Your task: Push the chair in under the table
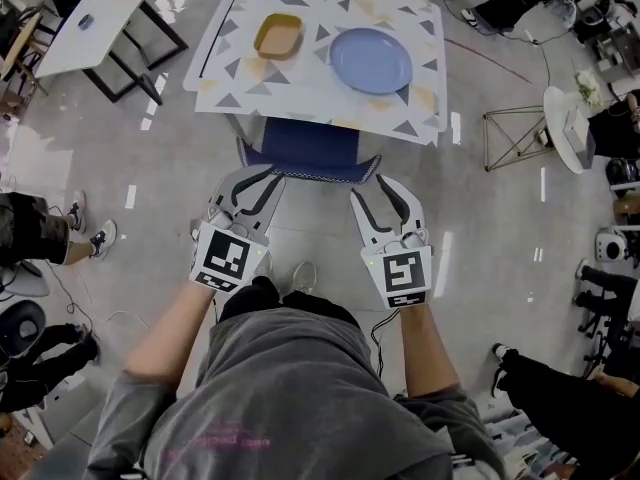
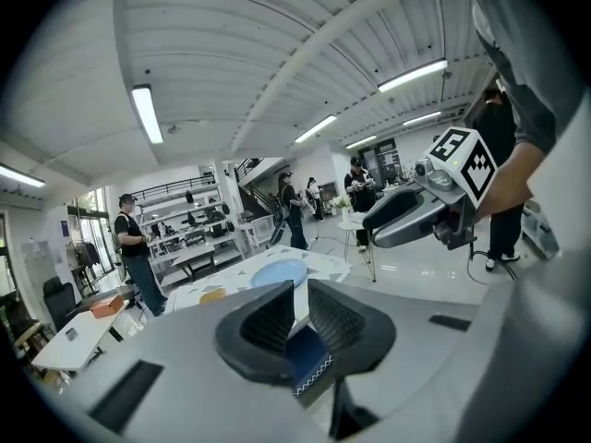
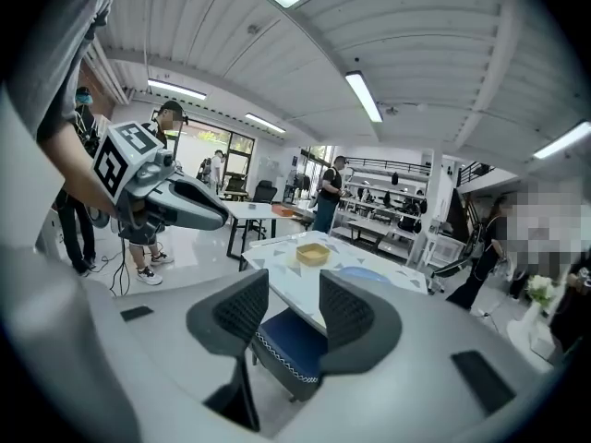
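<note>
The blue chair [image 1: 305, 148] stands with its seat mostly under the triangle-patterned table [image 1: 300, 83]; only its rear edge shows. My left gripper [image 1: 262, 180] hovers just behind the chair's left rear corner, its jaws a narrow slit apart with nothing between them. Behind the right rear corner, my right gripper [image 1: 375, 190] is open and empty. In the left gripper view the chair [image 2: 309, 358] shows through the slit of the left gripper [image 2: 301, 289]. The right gripper view has the chair [image 3: 291, 340] between the spread fingers of the right gripper [image 3: 294, 280]. Neither gripper touches the chair.
On the table lie a yellow tray [image 1: 279, 35] and a blue plate [image 1: 370, 60]. A white table [image 1: 100, 18] stands far left, a metal rack [image 1: 515, 138] and a round white table [image 1: 570, 128] to the right. People stand at both sides.
</note>
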Motion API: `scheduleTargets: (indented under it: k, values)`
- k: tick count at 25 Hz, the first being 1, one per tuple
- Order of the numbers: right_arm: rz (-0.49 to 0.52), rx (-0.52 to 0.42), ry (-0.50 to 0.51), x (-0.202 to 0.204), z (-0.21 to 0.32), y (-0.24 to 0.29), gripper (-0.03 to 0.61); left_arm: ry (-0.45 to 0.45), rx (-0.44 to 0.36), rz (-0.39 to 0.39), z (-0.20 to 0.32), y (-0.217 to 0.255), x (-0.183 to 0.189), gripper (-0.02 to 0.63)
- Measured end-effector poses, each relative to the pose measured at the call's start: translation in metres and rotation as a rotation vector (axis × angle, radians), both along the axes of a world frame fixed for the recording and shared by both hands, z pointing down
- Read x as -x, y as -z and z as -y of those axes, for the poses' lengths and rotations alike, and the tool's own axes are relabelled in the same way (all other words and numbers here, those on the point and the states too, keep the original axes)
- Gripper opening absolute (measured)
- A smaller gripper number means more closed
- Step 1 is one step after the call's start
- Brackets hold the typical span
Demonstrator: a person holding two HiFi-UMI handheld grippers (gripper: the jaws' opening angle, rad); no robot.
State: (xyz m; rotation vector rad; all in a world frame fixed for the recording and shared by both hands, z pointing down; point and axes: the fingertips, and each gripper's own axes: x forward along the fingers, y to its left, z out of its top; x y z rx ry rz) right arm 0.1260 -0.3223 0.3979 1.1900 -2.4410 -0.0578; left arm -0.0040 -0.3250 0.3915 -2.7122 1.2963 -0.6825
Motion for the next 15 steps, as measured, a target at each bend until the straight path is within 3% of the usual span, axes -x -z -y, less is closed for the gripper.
scheduleTargets:
  k: [15]
  values:
    - [0.099, -0.011, -0.134, 0.044, -0.012, 0.034, 0.146, -0.045, -0.016, -0.105, -0.005, 0.025, 0.062, 0.029]
